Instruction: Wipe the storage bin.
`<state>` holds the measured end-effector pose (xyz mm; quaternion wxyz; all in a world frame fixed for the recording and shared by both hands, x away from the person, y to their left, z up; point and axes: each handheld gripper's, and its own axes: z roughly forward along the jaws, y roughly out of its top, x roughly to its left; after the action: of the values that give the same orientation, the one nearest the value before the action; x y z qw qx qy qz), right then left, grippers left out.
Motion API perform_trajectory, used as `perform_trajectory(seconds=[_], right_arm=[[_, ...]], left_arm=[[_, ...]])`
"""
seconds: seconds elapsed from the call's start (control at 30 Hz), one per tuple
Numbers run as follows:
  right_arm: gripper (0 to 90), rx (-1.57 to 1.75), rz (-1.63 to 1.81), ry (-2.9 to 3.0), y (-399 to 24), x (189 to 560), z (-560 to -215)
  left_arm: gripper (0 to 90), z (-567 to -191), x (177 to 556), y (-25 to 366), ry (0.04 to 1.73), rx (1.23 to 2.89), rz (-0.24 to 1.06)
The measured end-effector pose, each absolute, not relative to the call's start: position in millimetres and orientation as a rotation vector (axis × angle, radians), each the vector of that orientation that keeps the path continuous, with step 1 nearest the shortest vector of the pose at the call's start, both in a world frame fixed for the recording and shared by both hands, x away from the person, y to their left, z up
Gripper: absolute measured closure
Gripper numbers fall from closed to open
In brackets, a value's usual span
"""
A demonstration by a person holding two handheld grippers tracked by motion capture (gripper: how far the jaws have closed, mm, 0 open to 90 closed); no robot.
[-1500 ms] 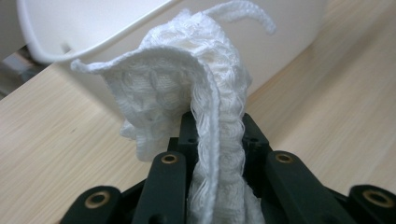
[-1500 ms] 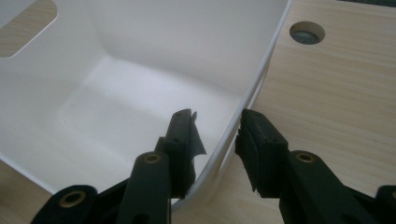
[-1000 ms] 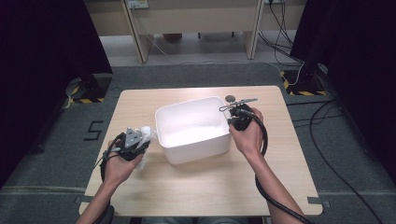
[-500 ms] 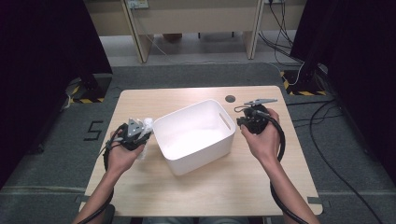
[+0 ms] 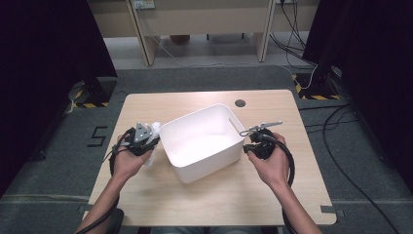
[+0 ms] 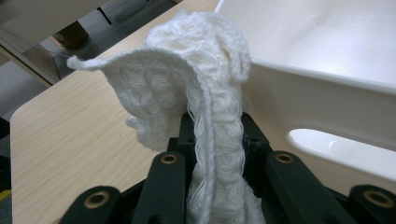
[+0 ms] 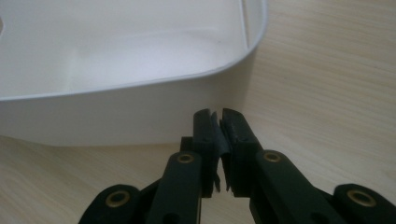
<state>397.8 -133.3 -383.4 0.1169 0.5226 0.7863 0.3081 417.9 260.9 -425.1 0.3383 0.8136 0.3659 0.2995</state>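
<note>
Moved since a second ago: white plastic tub (image 5: pixel 202 141) has swung round on the bench (image 5: pixel 292 195), its near corner now pointing at the person; the right hand has drawn back off the tub's rim to the tub's right side.
Right tongs (image 7: pixel 219 122): jaws opened a little and have just closed again; they meet with nothing from the scene between them, just beside the tub's outer wall (image 7: pixel 116 116) and not touching it.
Right tongs, high view (image 5: pixel 251 141): low by the tub's right wall, cable looping round the wrist.
Left tongs (image 6: pixel 215 135): clamped on a white knitted cloth (image 6: pixel 187 93), which stands up between the jaws and flops over at the top.
Left tongs, high view (image 5: pixel 151 141): held at the tub's left wall, with the cloth (image 5: pixel 155 129) showing white at the tip.
Cloth's place: outside the tub, against its left wall near the oval handle slot (image 6: pixel 341 151), below rim height; not inside.
Tub's contents: looks empty.
Step in hand: likely the carry of the cloth toward the tub, with the tub just set to a handy angle.
Next move calls for: lifting the left tongs above the rim, bringing the cloth over the open basin and only then letting go; the right tongs may need to steady the light tub so it does not skid.
</note>
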Motion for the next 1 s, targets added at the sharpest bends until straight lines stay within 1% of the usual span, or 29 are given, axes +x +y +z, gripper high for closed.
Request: perform_trajectory(seconds=[0.3, 0.47, 0.67, 0.73, 0.83, 0.9, 1.0], right_arm=[[84.1, 1.482, 0.912, 2.322, -112.1, 407.4, -380.0], [84.1, 1.461, 0.917, 2.288, -105.4, 424.7, -379.5], [83.9, 1.464, 0.928, 2.241, -96.0, 442.5, -382.8], [82.5, 1.459, 0.947, 2.244, -92.5, 444.6, -383.8], [80.5, 1.443, 0.947, 2.257, -88.6, 444.9, -386.1], [78.7, 1.463, 0.941, 2.245, -90.4, 444.6, -385.1], [74.5, 1.502, 0.983, 2.18, -97.7, 444.0, -376.2]], left_arm=[[75.4, -422.9, 414.7, 245.9, 0.922, 2.129, 0.762], [75.4, -423.3, 414.6, 230.7, 0.887, 2.142, 0.747], [75.4, -422.7, 405.0, 206.6, 0.802, 2.174, 0.715], [75.4, -422.7, 399.7, 196.6, 0.759, 2.165, 0.69], [75.3, -422.0, 397.2, 184.5, 0.722, 2.189, 0.698], [75.3, -419.7, 395.5, 186.1, 0.736, 2.171, 0.704], [75.3, -413.3, 395.6, 198.5, 0.79, 2.127, 0.743]])
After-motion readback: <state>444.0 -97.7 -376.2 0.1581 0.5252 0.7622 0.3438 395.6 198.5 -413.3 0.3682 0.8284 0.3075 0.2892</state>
